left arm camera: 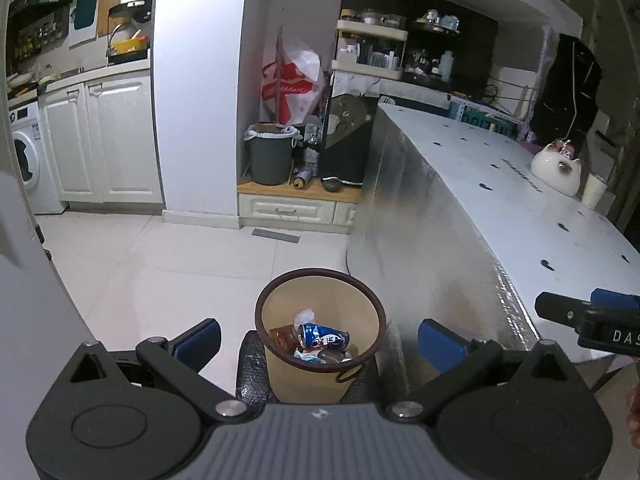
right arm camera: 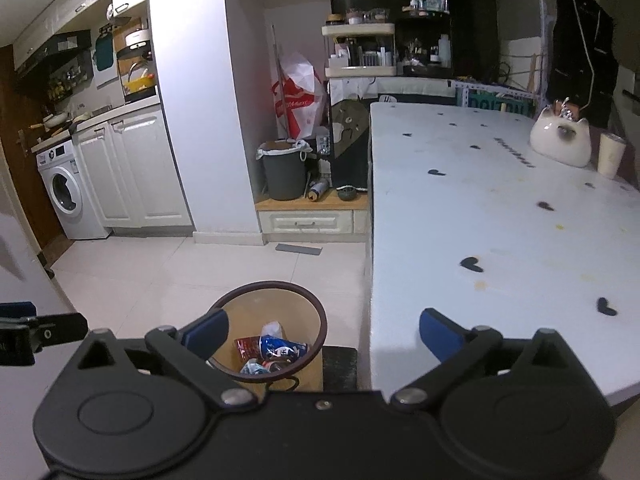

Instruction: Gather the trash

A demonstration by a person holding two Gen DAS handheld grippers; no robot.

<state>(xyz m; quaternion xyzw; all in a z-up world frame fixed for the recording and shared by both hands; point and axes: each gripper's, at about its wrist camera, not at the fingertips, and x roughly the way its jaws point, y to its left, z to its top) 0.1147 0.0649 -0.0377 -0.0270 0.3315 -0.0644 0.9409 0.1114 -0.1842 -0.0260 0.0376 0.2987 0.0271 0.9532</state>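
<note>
Blue can [left arm camera: 323, 336] sideways in wastebasket [left arm camera: 320, 280], top leftward.

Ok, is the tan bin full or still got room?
Room left. The tan bin holds a blue can and wrappers only near its bottom; the inner wall shows above them.

Bin [left arm camera: 320, 376]: matt tan plastic, dark rubbery rim; glossy blue metal can [left arm camera: 323, 337] and crinkled red foil wrapper [left arm camera: 282, 338] inside. Table [right arm camera: 500, 208]: smooth matt white top, side clad in shiny quilted foil. Floor [left arm camera: 180, 264]: glossy pale tile.
</note>
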